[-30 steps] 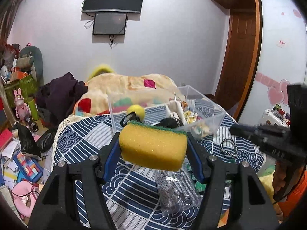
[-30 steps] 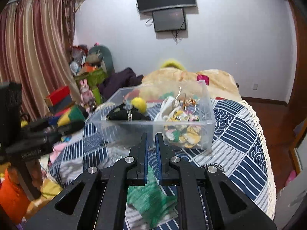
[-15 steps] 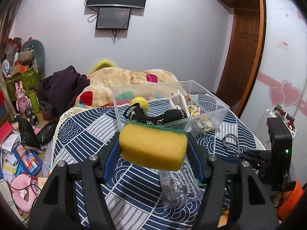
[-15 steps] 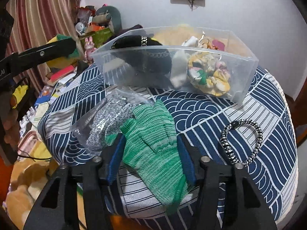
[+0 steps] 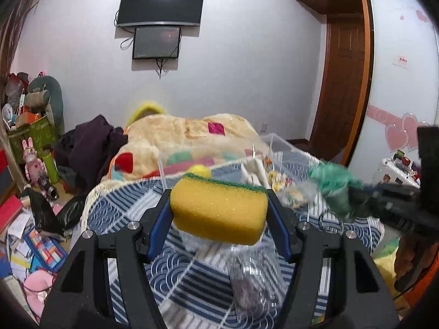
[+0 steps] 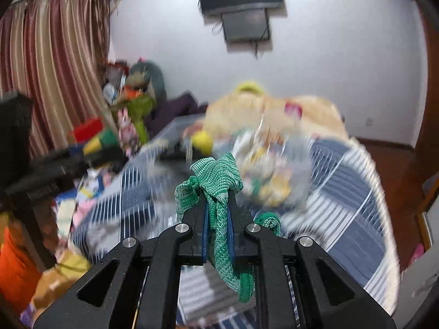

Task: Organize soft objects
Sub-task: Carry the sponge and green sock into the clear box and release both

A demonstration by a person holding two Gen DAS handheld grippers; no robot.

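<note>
Both pairs of jaws are clamped on a load: the left gripper (image 5: 219, 213) squeezes the yellow sponge (image 5: 219, 213) above the near edge of the table (image 5: 126, 205), and the right gripper (image 6: 216, 213) pinches the green knit cloth (image 6: 216, 189), lifted clear of the table toward the clear bin (image 5: 277, 150). Neither is stowed yet, so the task looks partway done. The bin, at the table's far edge, already holds a yellow ball (image 5: 200, 170) and a blurred patterned bundle. A plastic bag (image 5: 252, 282) lies near the front edge, presumably left to sort
</note>
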